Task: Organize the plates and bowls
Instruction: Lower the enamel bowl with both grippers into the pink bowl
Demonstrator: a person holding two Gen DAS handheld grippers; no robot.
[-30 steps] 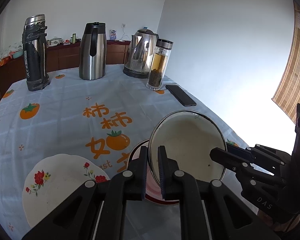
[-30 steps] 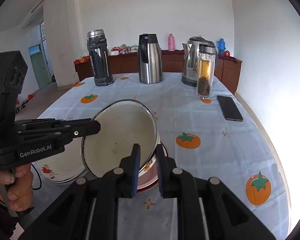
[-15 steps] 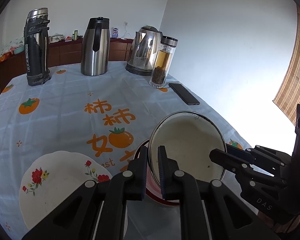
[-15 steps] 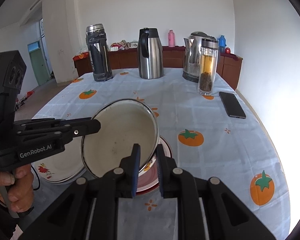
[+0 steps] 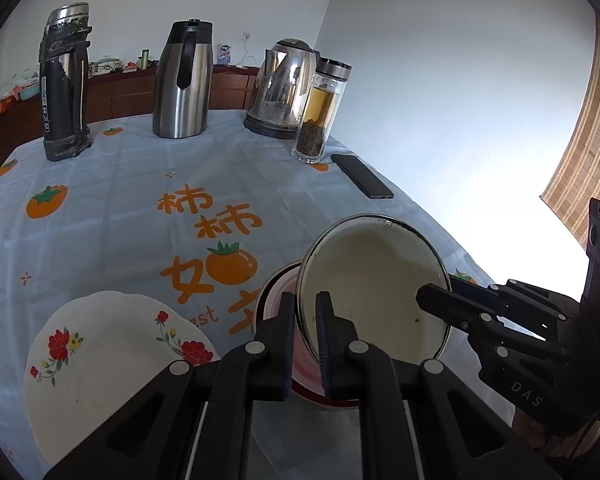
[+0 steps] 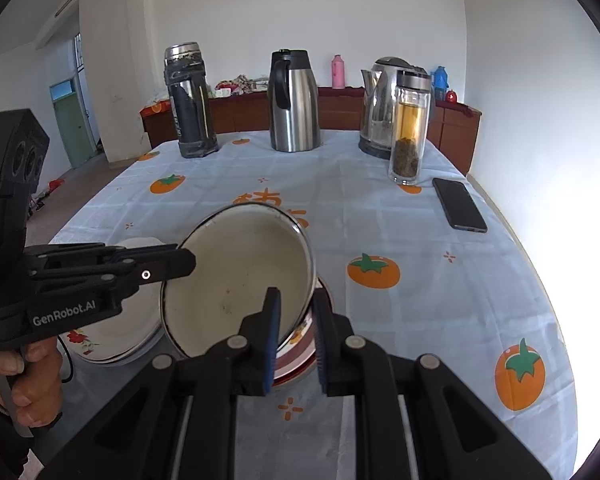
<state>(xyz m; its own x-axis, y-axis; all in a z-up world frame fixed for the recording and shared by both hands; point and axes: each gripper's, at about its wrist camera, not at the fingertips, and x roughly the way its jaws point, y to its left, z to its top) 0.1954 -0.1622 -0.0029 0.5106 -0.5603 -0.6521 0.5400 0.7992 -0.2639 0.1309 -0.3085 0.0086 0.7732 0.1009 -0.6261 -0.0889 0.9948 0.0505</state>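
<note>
A cream enamel bowl [image 5: 374, 280] [image 6: 240, 276] with a dark rim hangs tilted just above a red-rimmed dish [image 5: 274, 292] [image 6: 300, 356] on the tablecloth. My left gripper [image 5: 304, 310] is shut on the bowl's left rim, and it also shows from the side as the left gripper [image 6: 182, 261]. On the opposite rim my right gripper [image 6: 296, 306] is shut too, and it appears as the right gripper [image 5: 430, 298] in the left wrist view. A white plate with red flowers [image 5: 112, 360] [image 6: 104, 344] lies to the left of the dish.
At the far end stand a dark thermos [image 5: 64, 80], a steel jug [image 5: 184, 80], a kettle [image 5: 284, 88] and a glass tea bottle [image 5: 320, 112]. A black phone [image 5: 362, 176] lies near the right table edge. A hand [image 6: 24, 380] grips the left tool's handle.
</note>
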